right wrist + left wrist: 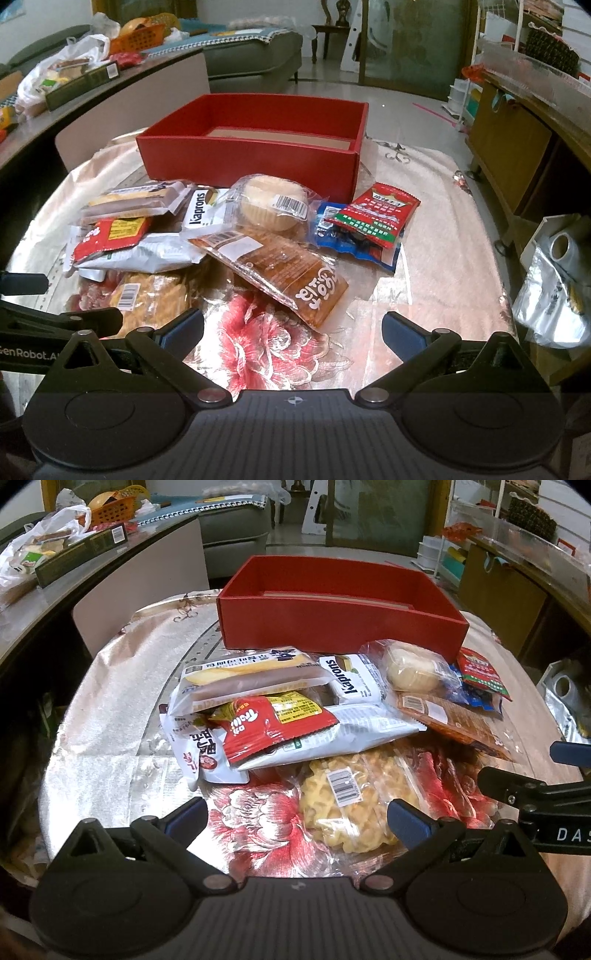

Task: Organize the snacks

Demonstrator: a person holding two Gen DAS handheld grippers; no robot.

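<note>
The left gripper (297, 818) sits at the bottom centre of its view with its blue-tipped fingers (186, 816) spread wide, grasping nothing and touching nothing; between them shows the clear bag of yellow crisps (345, 808) lying on the flowered tablecloth (258, 812). The right gripper (291, 328) is likewise spread and empty, low in its own frame, just short of the brown snack packet (291, 269).

The snacks lie in a loose heap at mid-frame: a red Trolli pouch (273, 723) on white wrappers, a white Kaprons pack (352, 679), a wrapped muffin (273, 205), and a red sachet (376, 218) over a blue packet (354, 247) toward the right. The red box (332, 624) stands behind the heap, upper centre, and as far as can be seen it holds no snacks.

This looks like the very start: nothing sorted, no packet picked. The next move calls for lowering one gripper onto a top-lying, free packet, closing on its edge, and lifting it clear over the box wall.
</note>
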